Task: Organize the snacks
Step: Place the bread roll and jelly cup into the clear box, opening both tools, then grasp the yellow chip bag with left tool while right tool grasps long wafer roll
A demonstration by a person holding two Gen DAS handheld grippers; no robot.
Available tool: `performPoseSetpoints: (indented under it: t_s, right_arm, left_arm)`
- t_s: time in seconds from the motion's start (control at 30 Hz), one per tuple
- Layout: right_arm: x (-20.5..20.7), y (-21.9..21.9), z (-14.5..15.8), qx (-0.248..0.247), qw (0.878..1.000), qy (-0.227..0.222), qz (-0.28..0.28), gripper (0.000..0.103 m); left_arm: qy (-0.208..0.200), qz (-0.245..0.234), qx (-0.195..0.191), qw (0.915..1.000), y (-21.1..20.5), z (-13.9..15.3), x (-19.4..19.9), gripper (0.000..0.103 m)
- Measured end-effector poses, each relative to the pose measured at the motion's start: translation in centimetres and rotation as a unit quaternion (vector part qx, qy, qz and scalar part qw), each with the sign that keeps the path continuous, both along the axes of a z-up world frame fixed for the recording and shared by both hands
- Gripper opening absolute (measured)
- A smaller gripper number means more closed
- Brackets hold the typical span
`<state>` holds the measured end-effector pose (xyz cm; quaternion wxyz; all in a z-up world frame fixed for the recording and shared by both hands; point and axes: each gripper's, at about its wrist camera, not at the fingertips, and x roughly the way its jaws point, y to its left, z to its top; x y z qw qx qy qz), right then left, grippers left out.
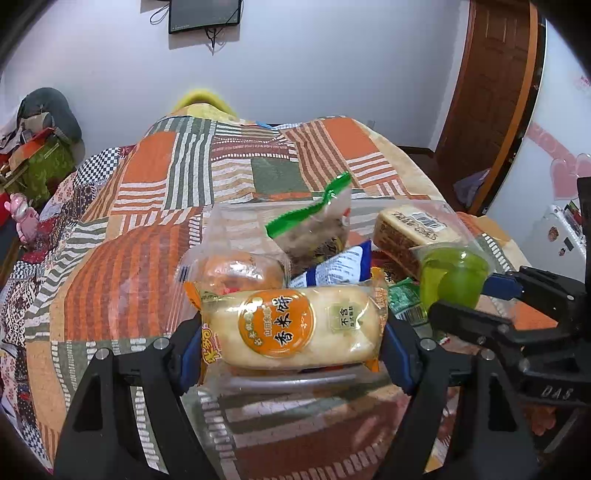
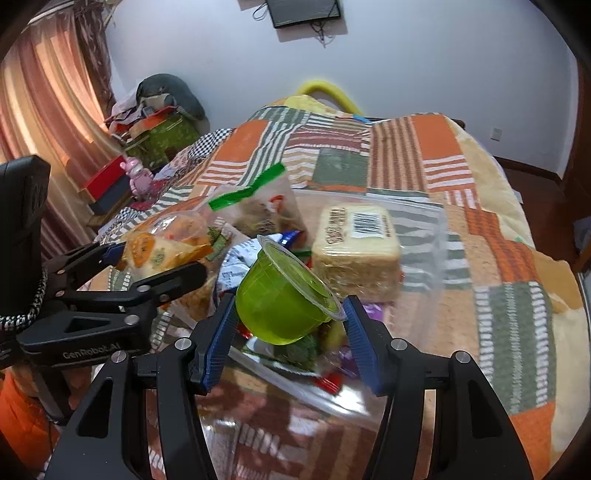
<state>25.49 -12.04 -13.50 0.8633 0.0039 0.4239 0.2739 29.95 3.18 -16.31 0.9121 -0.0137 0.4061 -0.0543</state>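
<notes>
Covering the bed, a patchwork quilt [image 1: 155,206] of orange, green and striped squares is spreading toward a pale wall where a dark monitor [image 1: 205,14] is hanging; a brown wooden door [image 1: 491,92] is standing at the right. Near the quilt's front edge a clear plastic box [image 1: 439,210] is holding the snacks. The left gripper [image 1: 291,332] is clamping a glossy rice cracker packet [image 1: 295,328] by its two ends, over the box's near rim. Behind it, a wrapped bun [image 1: 236,271], a green-topped zip bag [image 1: 314,221] and a blocky wrapped cake [image 1: 413,229] are lying in the box.

Seen from the right wrist, pink curtains [image 2: 44,110] are hanging at the left and a yellow chair back [image 2: 325,90] is showing beyond the quilt's far edge. The right gripper [image 2: 291,314] is pinching a translucent green jelly cup [image 2: 284,299], tilted, its round body between the ribbed blue pads [image 2: 360,332], above crinkled wrappers in the box.
</notes>
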Motion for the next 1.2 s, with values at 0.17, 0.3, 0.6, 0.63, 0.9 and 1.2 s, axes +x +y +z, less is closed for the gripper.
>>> performPoseSetpoints:
  t_s: [0.17,0.3,0.6,0.63,0.9,1.2]
  right_arm:
    - [0.5,1.0,-0.4,-0.005,1.0,0.0,0.006,0.055]
    - [0.8,0.8,-0.5,-0.003,1.0,0.01,0.007,0.055]
    - [-0.2,-0.6,0.6,-0.001,1.0,0.01,-0.004,0.059]
    - [-0.3,-0.9,0.8,0.001,1.0,0.008,-0.005,0.059]
    - [-2.7,-2.2,3.0,0.006,1.0,-0.012,-0.007,0.06]
    - [-6.2,-3.0,3.8,0.008,1.0,-0.013,-0.005,0.063]
  left_arm:
    - [0.001,0.003,0.007,1.0,0.2,-0.4,0.8,0.08]
    - [0.001,0.002,0.01,1.0,0.4,-0.5,1.3,0.084]
    - [0.01,-0.005,-0.012,0.9999,0.4,0.1,0.5,0.096]
    - [0.009,-0.004,-0.013,0.9999,0.4,0.4,0.3,0.096]
    - [-0.02,0.005,0.001,0.9998,0.6,3.5,-3.1,0.096]
    - [-0.019,0.019,0.024,0.9993,1.5,4.8,-8.6,0.097]
